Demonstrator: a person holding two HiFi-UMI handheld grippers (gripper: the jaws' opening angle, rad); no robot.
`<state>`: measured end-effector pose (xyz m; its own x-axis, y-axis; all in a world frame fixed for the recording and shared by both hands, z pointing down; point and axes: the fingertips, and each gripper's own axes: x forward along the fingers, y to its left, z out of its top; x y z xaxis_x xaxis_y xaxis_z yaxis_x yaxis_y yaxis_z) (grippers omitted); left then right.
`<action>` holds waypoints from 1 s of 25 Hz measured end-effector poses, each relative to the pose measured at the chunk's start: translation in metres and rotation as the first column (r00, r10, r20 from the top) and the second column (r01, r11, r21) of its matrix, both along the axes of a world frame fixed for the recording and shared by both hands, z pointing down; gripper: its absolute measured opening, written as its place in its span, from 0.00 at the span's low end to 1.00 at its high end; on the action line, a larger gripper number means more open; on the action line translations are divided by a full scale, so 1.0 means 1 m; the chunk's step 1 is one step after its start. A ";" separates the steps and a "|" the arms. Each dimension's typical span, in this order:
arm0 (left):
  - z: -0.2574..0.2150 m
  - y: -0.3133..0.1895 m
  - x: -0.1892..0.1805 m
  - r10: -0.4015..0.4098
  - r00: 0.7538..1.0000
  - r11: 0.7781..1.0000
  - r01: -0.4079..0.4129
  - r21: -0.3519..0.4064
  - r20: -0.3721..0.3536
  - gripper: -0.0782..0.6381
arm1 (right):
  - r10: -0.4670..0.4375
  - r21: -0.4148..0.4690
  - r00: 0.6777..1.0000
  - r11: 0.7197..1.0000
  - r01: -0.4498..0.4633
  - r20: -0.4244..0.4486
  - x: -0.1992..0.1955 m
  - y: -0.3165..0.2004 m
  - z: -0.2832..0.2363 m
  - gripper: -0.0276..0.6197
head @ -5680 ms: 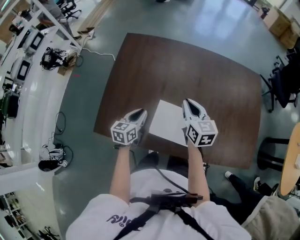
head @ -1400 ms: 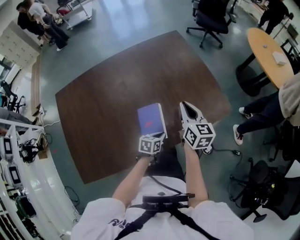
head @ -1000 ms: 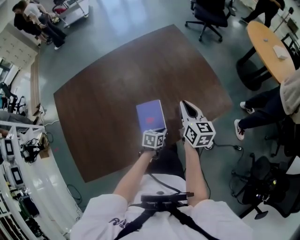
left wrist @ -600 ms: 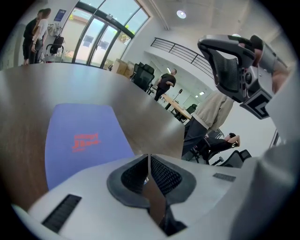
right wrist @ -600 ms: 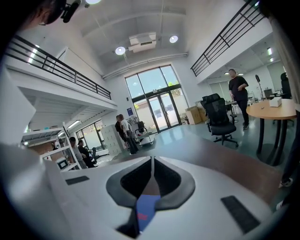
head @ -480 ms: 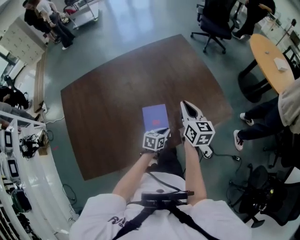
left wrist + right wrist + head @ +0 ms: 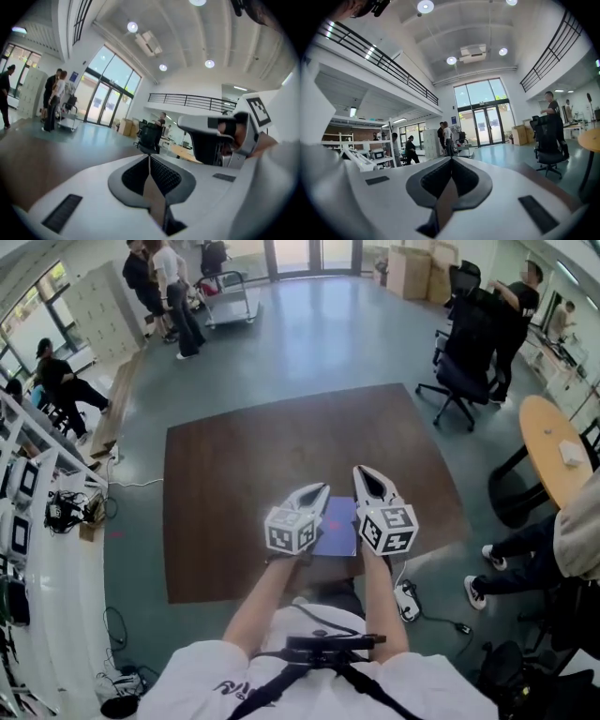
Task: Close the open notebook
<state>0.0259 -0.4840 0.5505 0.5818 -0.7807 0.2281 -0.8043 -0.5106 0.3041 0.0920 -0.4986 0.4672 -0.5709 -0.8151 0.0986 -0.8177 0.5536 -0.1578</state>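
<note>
The notebook (image 7: 336,526) lies closed on the brown table (image 7: 234,484), purple cover up, near the table's front edge. Both grippers hover above it, and their bodies hide part of it. My left gripper (image 7: 319,489) is shut with nothing between its jaws. My right gripper (image 7: 364,472) is shut and empty too. In the left gripper view the jaws (image 7: 149,157) meet and point out over the room, nearly level. The right gripper's jaws (image 7: 451,159) also meet and face the glass doors.
Black office chairs (image 7: 464,343) stand beyond the table's far right corner. A round wooden table (image 7: 553,442) and a seated person (image 7: 572,540) are at the right. People (image 7: 173,287) stand at the back left. Shelving (image 7: 28,484) lines the left side.
Both grippers have lifted off the table and tilted up to near level, the left one more. The notebook stays closed on the table. The head view now shows more of the room.
</note>
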 end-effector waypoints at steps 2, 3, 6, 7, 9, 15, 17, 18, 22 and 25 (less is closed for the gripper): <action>-0.040 -0.006 -0.031 -0.065 0.998 0.994 0.064 0.090 0.005 0.13 | -0.046 0.044 0.999 0.998 0.047 -0.021 -0.024 0.004 -0.017 0.05; -0.058 -0.007 -0.045 -0.096 0.995 0.987 0.095 0.132 0.006 0.13 | -0.064 0.067 0.997 0.996 0.066 -0.032 -0.033 0.006 -0.025 0.05; -0.101 0.000 -0.077 -0.194 0.981 0.952 0.186 0.245 0.011 0.13 | -0.084 0.122 0.995 0.988 0.090 -0.051 -0.048 0.015 -0.043 0.05; -0.112 0.005 -0.083 -0.224 0.975 0.938 0.210 0.277 0.017 0.12 | -0.083 0.133 0.995 0.987 0.089 -0.053 -0.050 0.017 -0.046 0.05; -0.127 0.013 -0.091 -0.262 0.965 0.915 0.239 0.324 0.029 0.12 | -0.076 0.151 0.995 0.985 0.084 -0.057 -0.052 0.019 -0.050 0.05; -0.131 0.026 -0.091 -0.264 0.963 0.912 0.233 0.338 0.049 0.12 | -0.087 0.167 0.994 0.981 0.096 -0.059 -0.062 0.029 -0.056 0.05; -0.129 0.029 -0.086 -0.254 0.966 0.916 0.221 0.336 0.057 0.12 | -0.092 0.165 0.994 0.981 0.101 -0.062 -0.063 0.032 -0.055 0.05; -0.129 0.029 -0.081 -0.247 0.967 0.918 0.213 0.335 0.059 0.12 | -0.092 0.163 0.994 0.981 0.101 -0.063 -0.060 0.033 -0.055 0.05; -0.131 0.034 -0.057 -0.206 0.976 0.929 0.172 0.327 0.075 0.12 | -0.080 0.158 0.996 0.984 0.087 -0.051 -0.044 0.036 -0.056 0.05; -0.141 0.034 -0.049 -0.206 0.975 0.920 0.166 0.355 0.078 0.12 | -0.086 0.163 0.995 0.982 0.094 -0.056 -0.038 0.033 -0.054 0.05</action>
<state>-0.0234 -0.4499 0.4093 0.4047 -0.9142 -0.0196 -0.9134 -0.4052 0.0393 0.0543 -0.4660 0.4130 -0.6405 -0.7679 -0.0036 -0.7678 0.6405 -0.0191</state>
